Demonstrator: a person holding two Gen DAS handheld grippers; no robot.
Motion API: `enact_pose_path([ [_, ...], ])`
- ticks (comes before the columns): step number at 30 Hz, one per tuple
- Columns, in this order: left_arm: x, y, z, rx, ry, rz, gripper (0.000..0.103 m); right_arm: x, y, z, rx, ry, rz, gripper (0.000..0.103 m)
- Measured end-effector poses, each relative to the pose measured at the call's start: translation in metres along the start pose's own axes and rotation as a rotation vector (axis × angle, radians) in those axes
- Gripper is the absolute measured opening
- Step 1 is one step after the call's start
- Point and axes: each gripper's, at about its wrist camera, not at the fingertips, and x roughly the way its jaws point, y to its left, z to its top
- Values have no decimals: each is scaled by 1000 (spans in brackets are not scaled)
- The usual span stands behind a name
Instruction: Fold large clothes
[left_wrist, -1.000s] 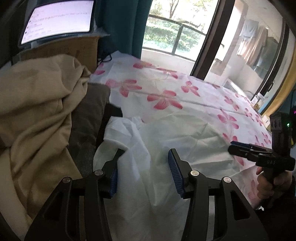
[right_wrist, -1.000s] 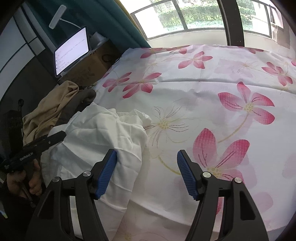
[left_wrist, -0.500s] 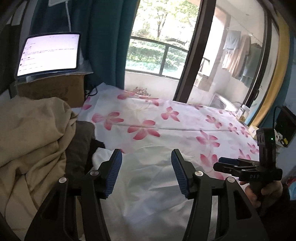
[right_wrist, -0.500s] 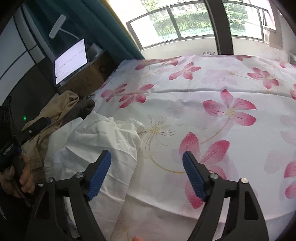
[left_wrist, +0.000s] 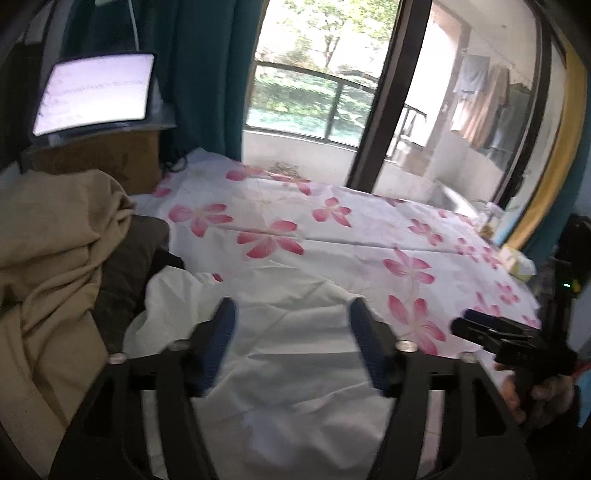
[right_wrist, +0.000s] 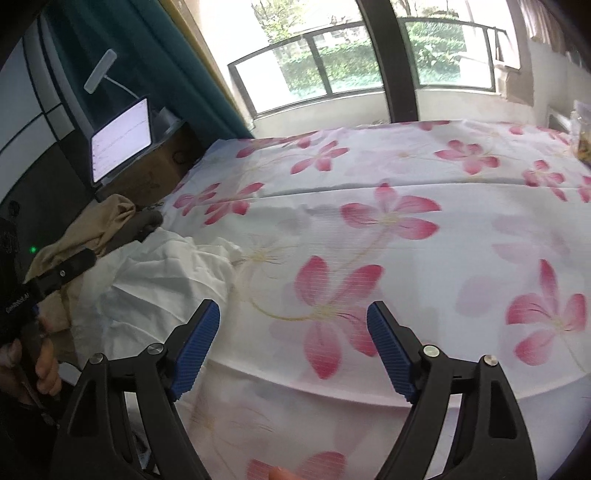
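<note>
We note daylight entering through the window, overexposed in both views. The flowered bedsheet is evenly lit with soft, faint shadows. The tablet screen glares white, its text unreadable. The left wrist view is smeared by motion blur; the right wrist view is sharper. Fisheye bending curves the window frames, and corners go black.

The left gripper tilts downward, its jaws opening wide with nothing pinched between the blue pads. The right gripper also tilts downward, jaws spread wide and empty. Each is carried by a hand wrapped around its handle; the left hand shows beside the right jaws.
</note>
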Motion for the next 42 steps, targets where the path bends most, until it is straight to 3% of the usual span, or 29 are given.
enact_pose_path([
  [8, 8, -30, -10, 48, 27, 28, 77, -24, -25, -12, -14, -47, -112, 88],
  [11, 12, -47, -19, 84, 18, 86, 77, -35, -36, -16, -16, -76, -178, 88],
  [14, 10, -55, -22, 44, -1, 33, 77, -49, -48, -17, -8, -105, -228, 89],
  [16, 6, -62, -22, 31, -33, 8, 77, -58, -57, -17, -2, -121, -253, 89],
  [22, -4, -87, -14, 87, -154, 38, 77, -88, -81, -14, 13, -180, -334, 89],
  [31, -26, -117, 4, 123, -269, -9, 77, -126, -94, -1, 15, -269, -407, 90],
  [35, -32, -123, 13, 113, -266, 15, 79, -144, -94, 7, 7, -311, -429, 90],
  [42, -61, -133, 26, 132, -373, 110, 79, -185, -82, 18, -7, -431, -465, 91],
])
